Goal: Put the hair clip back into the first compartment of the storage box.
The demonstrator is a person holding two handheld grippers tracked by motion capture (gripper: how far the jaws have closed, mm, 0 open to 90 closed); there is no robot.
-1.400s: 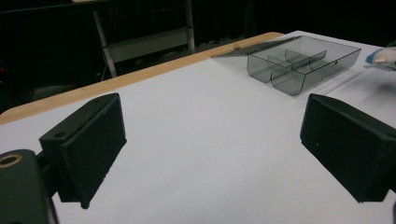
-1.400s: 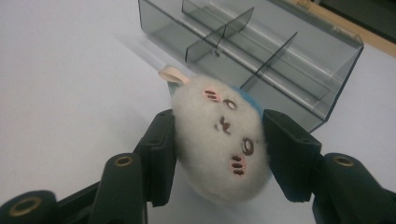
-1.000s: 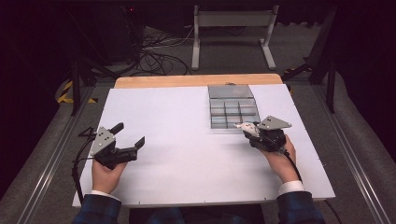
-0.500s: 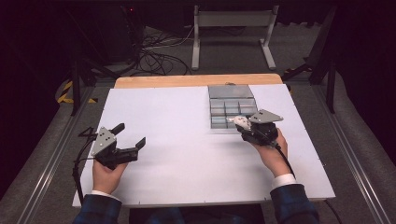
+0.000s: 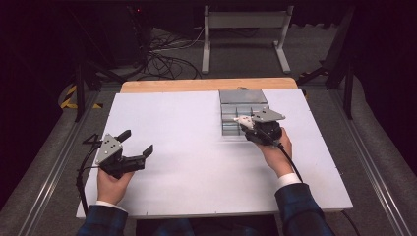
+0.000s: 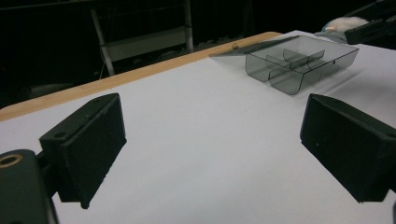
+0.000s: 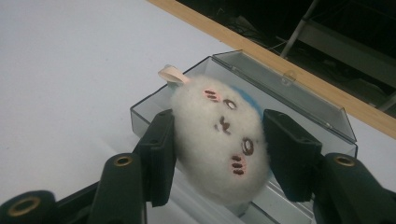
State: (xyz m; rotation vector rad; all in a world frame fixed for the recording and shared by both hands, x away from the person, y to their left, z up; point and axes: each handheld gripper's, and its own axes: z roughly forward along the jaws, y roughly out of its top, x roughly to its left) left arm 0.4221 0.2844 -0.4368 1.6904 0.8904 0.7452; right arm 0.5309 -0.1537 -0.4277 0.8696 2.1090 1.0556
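So the biggest thing here is the white tabletop point(image 5: 196, 162), with a strip of bare wood point(image 5: 206, 84) along its far edge. Behind it, on the floor, there's a tangle of dark cables point(image 5: 162, 61) and a grey metal stand point(image 5: 246, 22).

Next down in size is a clear smoky-grey plastic organizer box point(image 5: 235, 109) sitting at the far right part of the tabletop, just shy of the wood strip. Its lid point(image 7: 285, 86) is flipped open toward the far edge, and dividers split the inside into several compartments; in the left gripper view the box point(image 6: 299, 60) looks see-through.

Then the 2 grippers. The left gripper point(image 5: 135, 148) is held in the person's left hand point(image 5: 112, 184) near the front left of the tabletop, well apart from the box. Its jaws are spread wide with nothing between them, just bare white surface.

The right gripper point(image 5: 244, 123) is in the right hand point(image 5: 275, 152), right at the near edge of the box. Its jaws are clamped on both sides of a small fluffy white plush toy point(image 7: 222, 144) with a stitched face, pink cheek marks, a bit of blue on the back and a little beige loop tag point(image 7: 172, 74). The plush is held above the box's near compartments; can't tell if it touches the box.
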